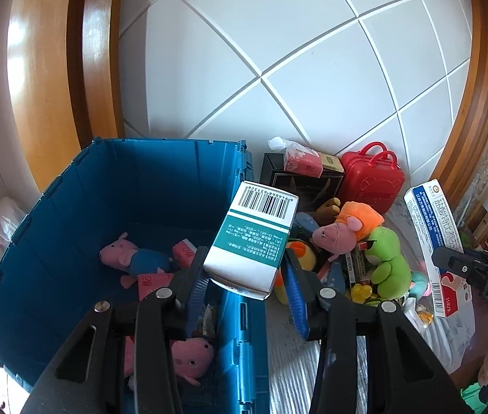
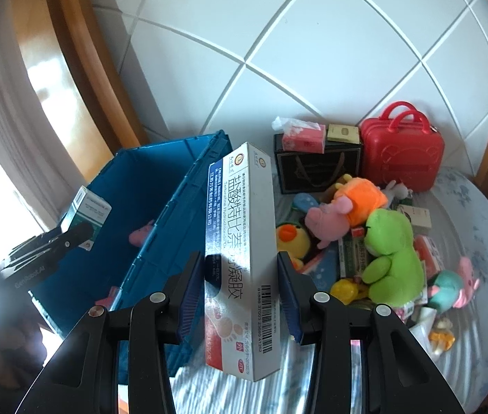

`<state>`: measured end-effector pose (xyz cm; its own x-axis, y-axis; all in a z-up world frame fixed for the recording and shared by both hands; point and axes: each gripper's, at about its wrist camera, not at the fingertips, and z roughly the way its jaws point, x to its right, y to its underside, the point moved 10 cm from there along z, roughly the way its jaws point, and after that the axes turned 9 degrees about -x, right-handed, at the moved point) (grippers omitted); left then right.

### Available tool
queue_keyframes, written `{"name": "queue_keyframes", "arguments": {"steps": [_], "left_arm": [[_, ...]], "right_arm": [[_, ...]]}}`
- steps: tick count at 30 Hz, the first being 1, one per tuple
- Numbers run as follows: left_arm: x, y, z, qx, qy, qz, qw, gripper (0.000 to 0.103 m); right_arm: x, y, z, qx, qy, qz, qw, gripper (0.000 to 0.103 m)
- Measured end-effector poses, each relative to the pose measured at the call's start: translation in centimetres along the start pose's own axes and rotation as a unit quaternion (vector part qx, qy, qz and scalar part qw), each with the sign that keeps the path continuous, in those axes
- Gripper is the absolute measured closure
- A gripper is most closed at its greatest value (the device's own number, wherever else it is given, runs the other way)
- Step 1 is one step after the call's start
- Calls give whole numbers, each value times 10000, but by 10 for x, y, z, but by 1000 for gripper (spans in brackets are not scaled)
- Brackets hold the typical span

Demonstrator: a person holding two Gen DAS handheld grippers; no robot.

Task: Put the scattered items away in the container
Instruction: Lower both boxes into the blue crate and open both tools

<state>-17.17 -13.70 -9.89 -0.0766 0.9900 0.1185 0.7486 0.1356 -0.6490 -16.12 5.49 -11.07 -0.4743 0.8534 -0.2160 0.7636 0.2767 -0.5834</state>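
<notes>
My left gripper (image 1: 245,276) is shut on a white and teal medicine box (image 1: 254,238), held above the right wall of the blue crate (image 1: 81,186). The crate holds pink pig plush toys (image 1: 133,258) and red tissue packs. My right gripper (image 2: 240,272) is shut on a long white ointment box (image 2: 240,241), held upright to the right of the crate (image 2: 161,179). That box shows in the left wrist view (image 1: 433,238). The teal box shows in the right wrist view (image 2: 88,210).
A pile lies on the bed cover right of the crate: a green frog plush (image 2: 389,252), a pink pig with orange hood (image 2: 344,210), a yellow duck (image 2: 292,238), small boxes. Behind stand a red case (image 2: 401,151), a black gift bag (image 2: 316,169) and a tissue pack (image 2: 302,138).
</notes>
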Motion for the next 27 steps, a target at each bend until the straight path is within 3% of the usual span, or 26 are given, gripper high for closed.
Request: {"name": "queue_keyframes", "arguments": {"steps": [27], "left_arm": [[-126, -1, 5, -46, -491, -748, 9960, 61]], "right_arm": [[-163, -40, 76, -309, -495, -1172, 9914, 62]]}}
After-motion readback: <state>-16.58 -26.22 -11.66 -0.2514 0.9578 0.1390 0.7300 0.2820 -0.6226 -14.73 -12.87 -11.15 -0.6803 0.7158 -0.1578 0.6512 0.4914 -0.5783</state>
